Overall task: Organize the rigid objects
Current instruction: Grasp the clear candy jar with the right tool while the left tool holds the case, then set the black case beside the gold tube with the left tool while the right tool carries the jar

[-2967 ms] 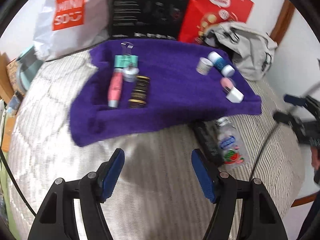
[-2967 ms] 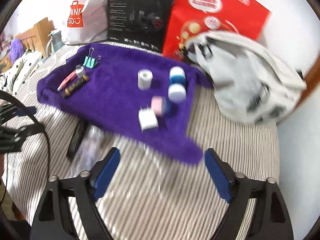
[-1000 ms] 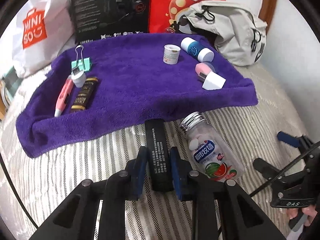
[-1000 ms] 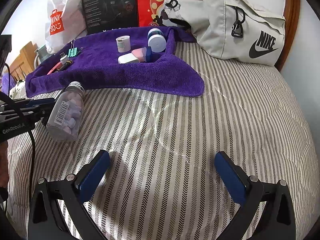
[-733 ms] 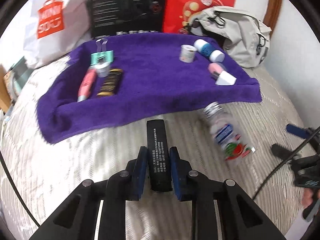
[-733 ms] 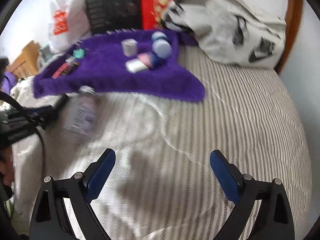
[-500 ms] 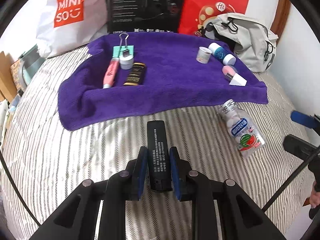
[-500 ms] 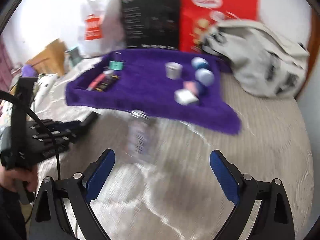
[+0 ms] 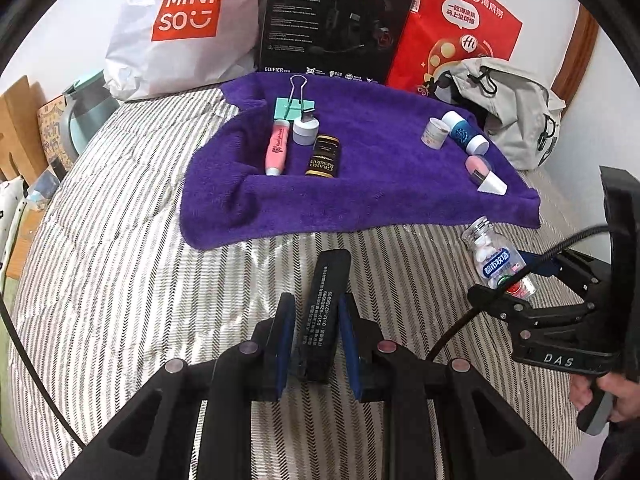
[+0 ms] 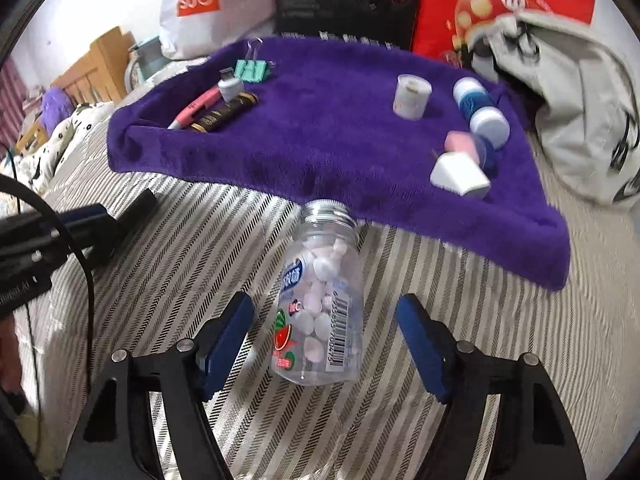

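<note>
- The left gripper [image 9: 314, 334] has its blue-padded jaws closed on the long sides of a flat black rectangular bar with white printed numbers [image 9: 322, 304], holding it just above the striped grey-and-white bedcover [image 9: 120, 280], short of the purple plush towel [image 9: 380, 184].
- That bar looks rigid and light, with smooth faces (likely slippery plastic), so a grip across its narrow width near the lower half, as now, seems sound; most of its length sticks out past the pads, so it could pivot if bumped.
- The right gripper [image 10: 326, 338] is spread wide and holds nothing; its pads flank a clear plastic bottle of pale tablets with a silver screw cap [image 10: 322, 308] lying on its side on the bedcover, cap touching the towel's front edge.
- The bottle appears light and stiff but round and glossy, so it may roll or squirt out; pinching across the labelled body, about mid-length, looks safest (the tablets will shift when it tilts).
</note>
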Demonstrator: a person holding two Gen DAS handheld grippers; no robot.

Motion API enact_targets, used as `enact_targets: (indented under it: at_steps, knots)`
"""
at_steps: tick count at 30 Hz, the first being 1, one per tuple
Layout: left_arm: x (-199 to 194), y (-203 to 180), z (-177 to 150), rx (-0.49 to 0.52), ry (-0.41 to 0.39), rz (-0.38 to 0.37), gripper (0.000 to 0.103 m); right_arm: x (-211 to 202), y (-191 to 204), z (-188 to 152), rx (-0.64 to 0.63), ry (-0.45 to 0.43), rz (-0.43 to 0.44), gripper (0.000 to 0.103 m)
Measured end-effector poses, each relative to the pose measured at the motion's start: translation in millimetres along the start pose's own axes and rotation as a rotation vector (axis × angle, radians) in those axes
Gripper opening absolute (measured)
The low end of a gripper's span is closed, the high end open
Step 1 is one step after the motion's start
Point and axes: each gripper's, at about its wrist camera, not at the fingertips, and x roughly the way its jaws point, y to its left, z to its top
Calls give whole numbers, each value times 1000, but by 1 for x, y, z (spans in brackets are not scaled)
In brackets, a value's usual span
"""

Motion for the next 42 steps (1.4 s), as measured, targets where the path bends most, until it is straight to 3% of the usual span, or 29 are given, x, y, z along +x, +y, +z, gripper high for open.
enact_targets:
  at_steps: [4, 7, 9, 19, 29, 42]
  knots:
    - [0, 1, 1, -7, 1, -7, 22, 0, -1, -1, -2, -11, 3, 72]
    - [0, 2, 0, -10, 1, -8, 22, -3, -4, -2, -4, -12, 4, 59]
    - [-2, 2, 0, -6, 2, -5, 22, -5, -9, -1, -4, 0, 9, 42]
    - [3, -4, -1, 12, 21, 2, 22, -7, -17, -3, -17, 18, 14, 44]
    - [3, -7, -2, 22, 36, 8, 21, -7, -19, -2, -62, 12, 71, 41]
    - [-14, -3, 27, 29, 8, 22, 21, -21, -35, -7, -53, 12, 134, 40]
